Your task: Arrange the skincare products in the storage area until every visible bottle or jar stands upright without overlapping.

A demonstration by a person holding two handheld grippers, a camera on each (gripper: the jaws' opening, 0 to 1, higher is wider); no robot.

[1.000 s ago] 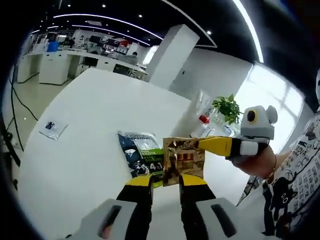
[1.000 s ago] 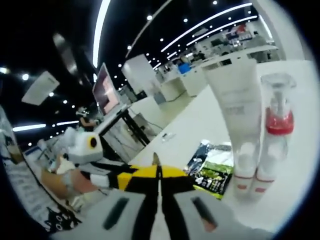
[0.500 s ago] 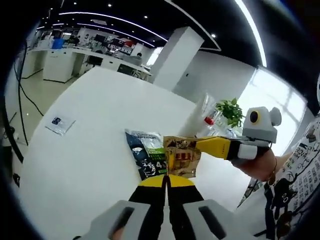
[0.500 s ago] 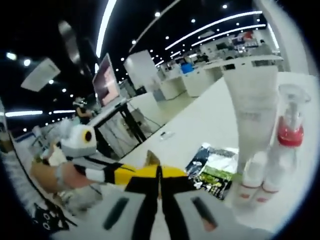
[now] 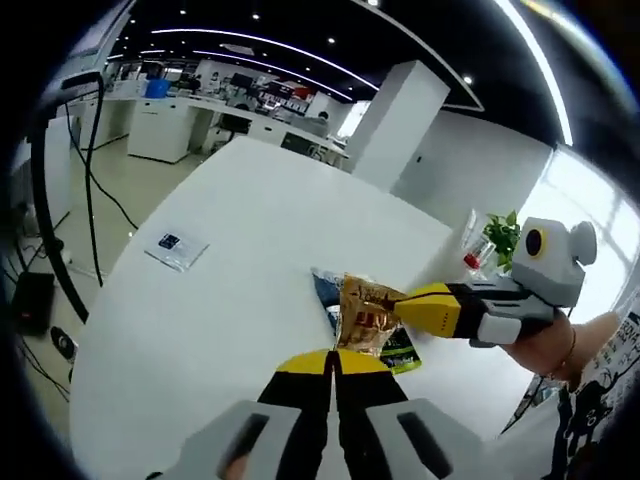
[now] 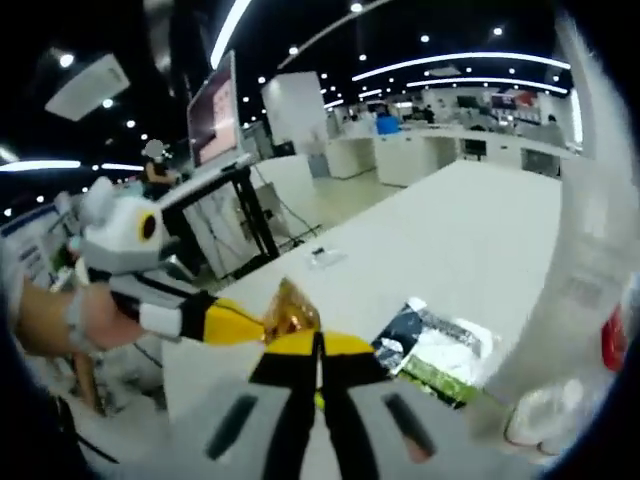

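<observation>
Left gripper [image 5: 333,362] now clamped on gold sachet [image 5: 364,312], jaws open a second ago; right gripper [image 5: 412,302] pinches same sachet from 3 o'clock. Sachet lifted off white bench [image 5: 230,250], above green-and-navy packet [image 5: 398,350]. Likely handover or repositioning; upright arranging not yet done. Left gripper view adds small clear sachet [image 5: 175,248] at 10 o'clock. Right gripper view: white tube [image 6: 590,270], red-collared pump bottle [image 6: 617,340] standing at 3 o'clock.

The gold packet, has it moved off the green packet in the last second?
Yes. The gold packet, held by both hand-held grippers, has lifted up over the green packet, which lies flat on the table.
</observation>
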